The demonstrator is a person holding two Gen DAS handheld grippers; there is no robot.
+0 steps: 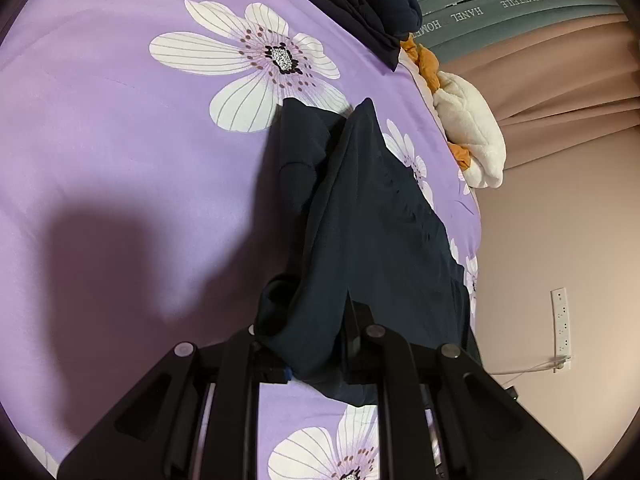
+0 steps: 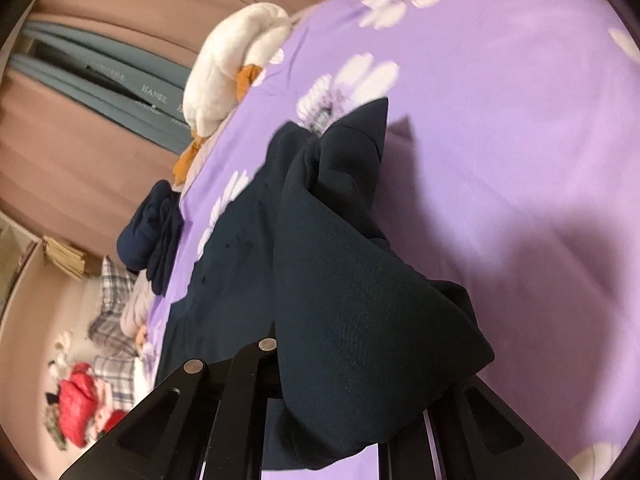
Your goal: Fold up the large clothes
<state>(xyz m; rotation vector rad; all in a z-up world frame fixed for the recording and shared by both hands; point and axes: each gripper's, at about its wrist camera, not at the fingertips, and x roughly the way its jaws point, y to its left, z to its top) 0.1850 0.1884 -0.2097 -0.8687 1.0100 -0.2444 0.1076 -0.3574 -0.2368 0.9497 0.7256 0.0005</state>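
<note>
Bedspread (image 1: 120, 140): purple with large white flowers; it fills the left and centre of the left wrist view and the right side of the right wrist view (image 2: 500, 120).
Shadow (image 1: 112, 264): a broad dark patch on the bedspread, lower left of the left wrist view.
Left claw (image 1: 316, 344): black, at the bottom centre of its view; its jaws are pinched together on the near edge of the dark garment, with cloth bunched between and over them.
Dark garment (image 1: 368, 232): navy-black cloth, running from the left claw up the middle of the frame to a peak near the centre, partly lifted off the bedspread. In the right wrist view (image 2: 352, 280) it rises from bottom centre and drapes in thick folds.
Folded dark clothes (image 1: 360, 4): a stack at the top centre of the left wrist view, on the edge of the bedspread; it shows at mid left in the right wrist view (image 2: 152, 232).
Plush toy (image 1: 472, 136): white and orange, right of centre; upper left in the right wrist view (image 2: 232, 76).
Power strip (image 1: 560, 328): white, on the pink wall, lower right.
Right claw (image 2: 340, 380): bottom centre of its view; cloth hangs over its fingers and hides the tips, so how far they stand apart cannot be told, though the garment rests on it.
</note>
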